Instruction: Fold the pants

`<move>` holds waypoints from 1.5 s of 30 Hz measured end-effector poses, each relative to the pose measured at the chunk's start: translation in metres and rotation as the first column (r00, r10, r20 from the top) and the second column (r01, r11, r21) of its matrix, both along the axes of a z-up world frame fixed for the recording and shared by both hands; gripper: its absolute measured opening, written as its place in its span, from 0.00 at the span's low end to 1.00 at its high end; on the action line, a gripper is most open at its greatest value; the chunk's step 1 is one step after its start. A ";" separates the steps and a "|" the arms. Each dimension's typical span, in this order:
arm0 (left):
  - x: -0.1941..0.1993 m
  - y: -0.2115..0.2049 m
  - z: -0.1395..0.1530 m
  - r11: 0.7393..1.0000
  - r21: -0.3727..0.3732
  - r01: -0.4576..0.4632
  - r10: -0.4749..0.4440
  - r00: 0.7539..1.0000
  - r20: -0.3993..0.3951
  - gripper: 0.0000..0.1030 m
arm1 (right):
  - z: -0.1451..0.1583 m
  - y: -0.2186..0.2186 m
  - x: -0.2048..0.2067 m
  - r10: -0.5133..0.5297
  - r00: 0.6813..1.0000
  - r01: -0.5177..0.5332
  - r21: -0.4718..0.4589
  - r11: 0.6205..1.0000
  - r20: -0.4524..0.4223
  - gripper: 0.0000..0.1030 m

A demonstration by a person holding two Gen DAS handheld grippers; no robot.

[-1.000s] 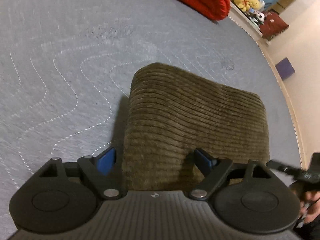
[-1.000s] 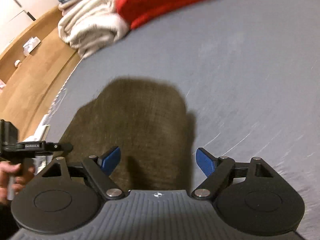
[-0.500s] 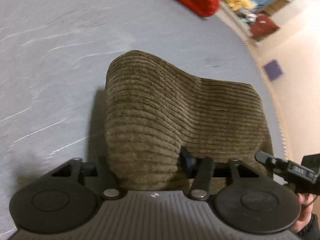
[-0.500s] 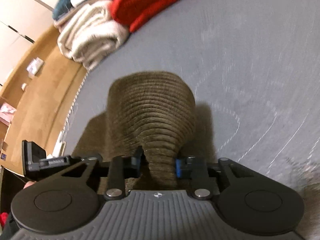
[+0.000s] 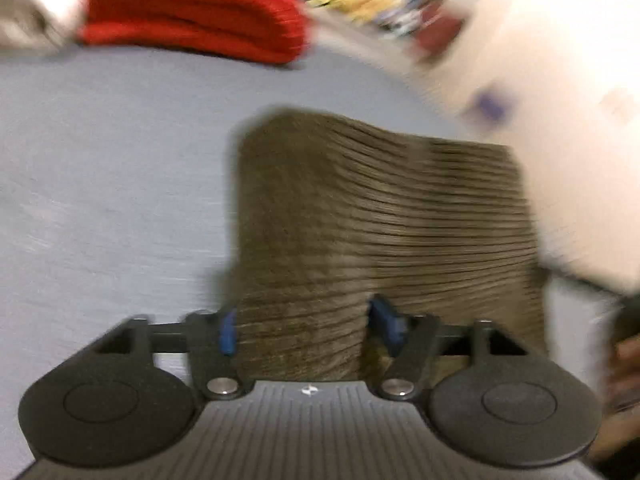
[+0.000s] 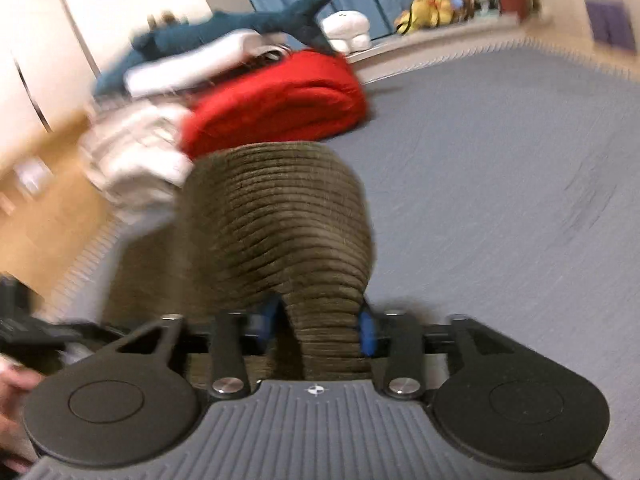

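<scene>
Your left gripper pinches a fold of the brown corduroy pants, jaws easing apart; the cloth rises ahead of it. Your right gripper clamps another bunch, also loosening, the pants humping up straight ahead over the grey bed.

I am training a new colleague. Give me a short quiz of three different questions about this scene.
1. True or false: the brown corduroy pants lie on a grey bed cover.
2. What colour is the folded blanket behind the pants?
A. red
B. green
C. black
3. What is between the blue fingers of the right gripper?

Key:
1. True.
2. A.
3. A bunched fold of the pants. The left gripper also has the fabric between its fingers, and both grippers are opening.
</scene>
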State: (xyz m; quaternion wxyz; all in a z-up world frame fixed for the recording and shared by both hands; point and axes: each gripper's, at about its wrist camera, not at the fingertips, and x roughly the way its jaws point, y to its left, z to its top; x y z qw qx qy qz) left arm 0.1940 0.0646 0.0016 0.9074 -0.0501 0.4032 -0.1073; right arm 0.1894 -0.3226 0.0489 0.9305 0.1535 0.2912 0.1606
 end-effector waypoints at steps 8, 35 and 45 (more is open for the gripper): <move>-0.038 -0.008 0.024 0.990 0.123 0.075 -0.092 0.986 0.137 0.54 | -0.004 0.001 -0.001 0.073 0.997 -0.074 -0.047 0.996 -0.014 0.51; 0.051 -0.041 -0.016 0.972 0.232 -0.045 0.042 0.999 0.018 0.05 | -0.074 0.077 0.154 -0.178 0.977 0.161 -0.143 0.977 -0.117 0.68; 0.005 -0.036 0.013 0.980 0.175 0.099 -0.106 0.994 0.029 0.14 | -0.036 0.062 0.118 -0.237 0.967 0.219 -0.176 0.960 -0.091 0.66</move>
